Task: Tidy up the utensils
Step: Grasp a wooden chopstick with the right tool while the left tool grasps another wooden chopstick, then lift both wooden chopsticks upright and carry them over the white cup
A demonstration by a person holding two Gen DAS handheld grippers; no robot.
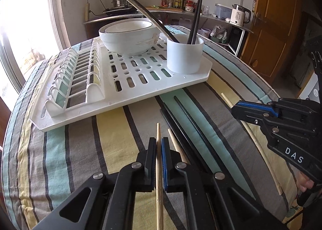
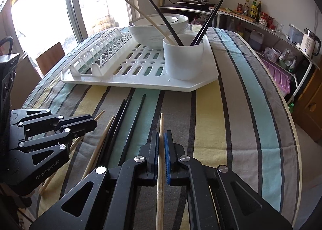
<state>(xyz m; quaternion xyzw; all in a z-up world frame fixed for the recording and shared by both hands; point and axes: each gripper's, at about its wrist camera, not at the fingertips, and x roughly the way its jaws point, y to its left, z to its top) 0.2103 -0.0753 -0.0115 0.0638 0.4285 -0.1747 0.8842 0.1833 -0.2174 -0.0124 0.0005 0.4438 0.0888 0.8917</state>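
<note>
**Both grippers clamped on wooden chopsticks**

Fingers (image 1: 167,161) of the left gripper (image 1: 158,143) are closed tight on a pale wooden chopstick (image 1: 158,133) at bottom centre of the left wrist view, its tip poking out just past the pads. At bottom centre of the right wrist view, the right gripper (image 2: 161,136) is likewise clamped on a second wooden chopstick (image 2: 161,123).

More loose sticks lie on the striped cloth (image 1: 60,149) between the two grippers: several black chopsticks (image 1: 181,117) side by side and another wooden one just beside them. A white cup (image 1: 184,56) stands on the rack (image 1: 140,93) in mid-frame, already holding a few leaning sticks, next to a bowl (image 1: 128,38).

Each stick should be light, stiff and thin, and its smooth round shaft may roll or pivot in the pads. Holding near the tip, as now, leaves a long tail to swing; a grip nearer the middle would likely balance better.

Each held stick's far end runs under its own gripper and out of frame, so where along the shaft the hold sits is unclear. Whether the sticks have left the cloth cannot be told. A further wooden stick is partly hidden behind the right gripper at mid-right of the left wrist view.
</note>
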